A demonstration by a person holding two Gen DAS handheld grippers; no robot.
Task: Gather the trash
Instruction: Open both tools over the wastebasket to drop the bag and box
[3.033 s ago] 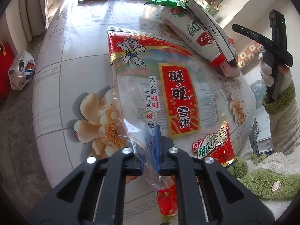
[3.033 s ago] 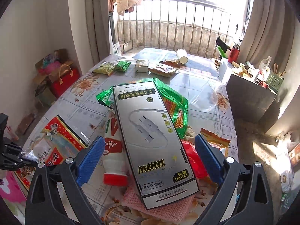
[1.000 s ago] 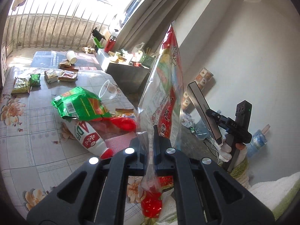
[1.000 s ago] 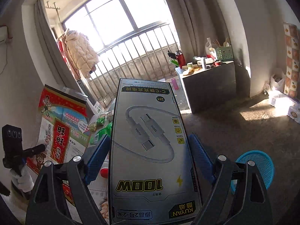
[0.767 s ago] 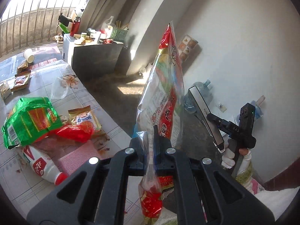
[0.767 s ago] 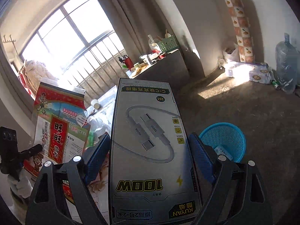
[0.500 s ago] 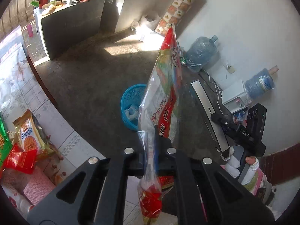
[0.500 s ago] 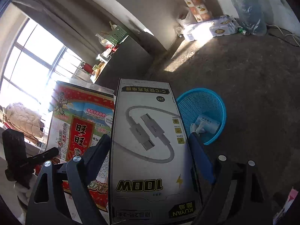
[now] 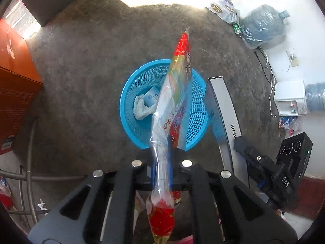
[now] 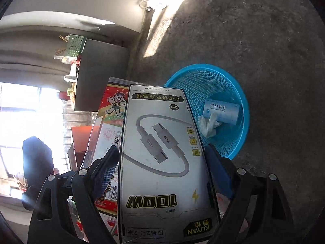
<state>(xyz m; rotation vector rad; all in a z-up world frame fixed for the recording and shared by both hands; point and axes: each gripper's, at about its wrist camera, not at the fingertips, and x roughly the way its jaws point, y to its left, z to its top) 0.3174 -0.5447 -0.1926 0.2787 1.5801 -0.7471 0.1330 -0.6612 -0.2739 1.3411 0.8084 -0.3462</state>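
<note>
Blue mesh basket (image 9: 198,109); red-and-clear printed snack bag (image 9: 174,101); grey cable box (image 10: 162,162), yellow "100W" lettering.

Red snack bag (image 9: 176,109) and grey cable box (image 10: 162,162) above blue basket (image 9: 130,93), each gripper-clamped

A lived-in home: water jug (image 9: 262,25), blue wastebasket (image 9: 132,93), concrete floor (image 9: 91,50).

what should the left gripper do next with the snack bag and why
Probably open the left gripper and drop the snack bag. It is pinched edge-on and appears to hang right over the blue basket, which already holds a small box and a crumpled tissue.
</note>
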